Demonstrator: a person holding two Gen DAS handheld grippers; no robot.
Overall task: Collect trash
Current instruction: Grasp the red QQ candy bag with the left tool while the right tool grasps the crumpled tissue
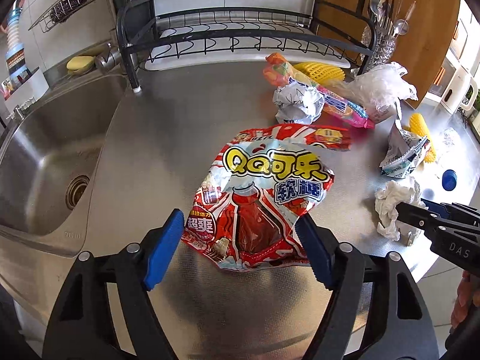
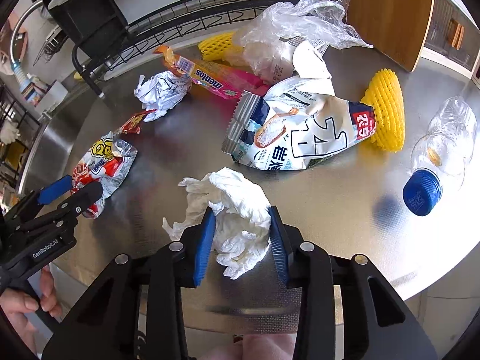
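Trash lies scattered over the steel worktop point(image 1: 168, 138). The left tool point(image 1: 240, 231) has its blue pads spread apart on either side of the near end of a red candy wrapper point(image 1: 264, 192), neither pad clearly pressing it. The right tool point(image 2: 243, 234) has its pads against both sides of a crumpled white tissue point(image 2: 237, 210), pinching it. Ahead of the right tool lies a white snack bag point(image 2: 300, 129), with a yellow foam net point(image 2: 385, 114) just past it. To its right lies a clear bottle point(image 2: 444, 150) with a blue cap point(image 2: 421, 192). Farther ahead sit a mentos wrapper point(image 2: 210, 78), a paper ball point(image 2: 159, 90) and a clear plastic bag point(image 2: 294, 21).
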